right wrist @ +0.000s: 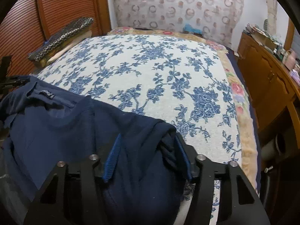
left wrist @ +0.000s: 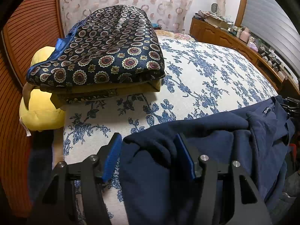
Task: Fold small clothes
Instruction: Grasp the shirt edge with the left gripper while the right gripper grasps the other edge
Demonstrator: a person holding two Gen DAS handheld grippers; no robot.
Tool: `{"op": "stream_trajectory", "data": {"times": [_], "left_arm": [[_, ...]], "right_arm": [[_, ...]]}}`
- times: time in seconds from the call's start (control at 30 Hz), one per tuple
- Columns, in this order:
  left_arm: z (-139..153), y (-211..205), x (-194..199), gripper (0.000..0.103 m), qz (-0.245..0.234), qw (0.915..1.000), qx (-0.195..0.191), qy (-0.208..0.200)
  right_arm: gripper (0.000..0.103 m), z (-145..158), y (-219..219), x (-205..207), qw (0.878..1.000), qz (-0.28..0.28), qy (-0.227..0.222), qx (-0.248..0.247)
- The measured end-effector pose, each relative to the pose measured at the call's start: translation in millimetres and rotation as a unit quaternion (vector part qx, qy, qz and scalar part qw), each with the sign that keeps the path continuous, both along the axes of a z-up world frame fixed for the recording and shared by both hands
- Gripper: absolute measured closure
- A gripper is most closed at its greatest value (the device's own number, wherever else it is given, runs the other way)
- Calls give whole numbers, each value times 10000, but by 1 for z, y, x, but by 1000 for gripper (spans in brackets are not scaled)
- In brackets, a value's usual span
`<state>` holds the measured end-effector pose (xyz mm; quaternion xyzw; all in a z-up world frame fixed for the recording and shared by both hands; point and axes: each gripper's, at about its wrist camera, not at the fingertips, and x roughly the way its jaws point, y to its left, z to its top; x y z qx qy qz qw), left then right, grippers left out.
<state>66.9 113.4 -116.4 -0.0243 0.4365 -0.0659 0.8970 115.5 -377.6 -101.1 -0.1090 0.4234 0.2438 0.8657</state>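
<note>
Navy shirt (right wrist: 61,131) matt soft knit; bedspread (right wrist: 150,71) coarse woven cloth; folded quilt (left wrist: 105,50) glossy satin.

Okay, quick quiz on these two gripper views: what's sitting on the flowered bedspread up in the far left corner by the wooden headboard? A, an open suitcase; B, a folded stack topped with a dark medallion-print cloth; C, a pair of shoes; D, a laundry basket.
B: a folded stack topped by the dark medallion-print cloth lies on the blue-flowered bedspread beside the wooden headboard, with a yellow pillow next to it.
</note>
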Motion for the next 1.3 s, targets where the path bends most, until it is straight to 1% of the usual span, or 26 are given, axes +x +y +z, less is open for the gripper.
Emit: {"op": "stream_trajectory", "data": {"times": [0.03,0.07,0.1,0.13,0.17,0.2,0.27,0.3,0.33,0.4,0.43,0.47,0.53,0.63,0.73,0.8,0.83,0.9,0.93,1.0,1.03,1.07,1.1,1.2,1.23,1.3], "left_arm": [[0,-1,0,44,13,10000,4,-13],[0,-2,0,44,17,10000,10,-33],[0,-2,-1,44,18,10000,3,-62],[0,-2,-2,44,18,10000,-5,-90],[0,-2,-2,45,7,9999,-16,-117],[0,-2,-3,48,-22,9999,-36,-130],[0,-4,-6,59,-123,9998,-122,-128],[1,-5,-7,72,-199,9995,-194,-114],[2,-7,-7,81,-282,9992,-274,-85],[4,-11,-9,93,-371,9987,-329,-69],[8,-15,-12,94,-394,9988,-278,-108],[17,-19,-17,94,-401,9985,-258,-260],[41,-23,-30,94,-444,9964,-436,-579],[98,-26,-55,94,-589,9885,-653,-1228],[143,-28,-70,94,-704,9824,-510,-1652],[173,-24,-78,94,-768,9770,-547,-1912],[192,-23,-84,94,-805,9729,-555,-2094],[217,-18,-90,94,-777,9670,-532,-2369],[235,-15,-94,94,-758,9624,-507,-2557],[259,-6,-99,94,-668,9559,-469,-2821],[275,-2,-101,94,-610,9508,-451,-3004],[285,1,-102,94,-574,9473,-445,-3120],[296,4,-101,94,-536,9435,-430,-3242],[319,9,-99,94,-404,9318,-248,-3600],[322,10,-95,94,-406,9302,-228,-3641],[321,12,-89,94,-421,9304,-248,-3632]], "right_arm": [[65,0,1,-1,10000,63,3,26],[70,0,3,-2,9998,154,28,92],[81,0,4,-4,9997,222,43,132],[88,0,6,-5,9994,296,54,170],[89,0,9,-7,9992,360,53,189],[89,-1,9,-8,9990,387,50,203],[90,-1,10,-11,9986,431,68,289],[91,0,10,-13,9987,415,51,306],[91,1,10,-14,9986,414,39,340],[93,7,9,-19,9980,408,-26,481],[93,13,9,-22,9979,336,-118,533],[93,21,8,-26,9976,269,-212,594],[94,44,7,-37,9954,231,-476,794],[95,80,5,-56,9916,238,-832,967],[95,126,7,-77,9857,275,-1256,1088],[95,154,7,-88,9809,360,-1500,1184],[95,174,7,-96,9767,439,-1696,1242],[95,201,8,-105,9715,443,-1962,1258],[95,218,7,-110,9675,480,-2116,1295],[95,252,7,-120,9596,509,-2462,1263],[95,271,6,-124,9545,510,-2664,1241],[95,281,6,-126,9520,523,-2756,1229],[95,299,5,-128,9468,496,-2955,1172],[95,330,2,-129,9362,373,-3326,1070],[95,337,0,-128,9331,293,-3437,1014],[95,343,-4,-122,9314,153,-3506,962]]}}
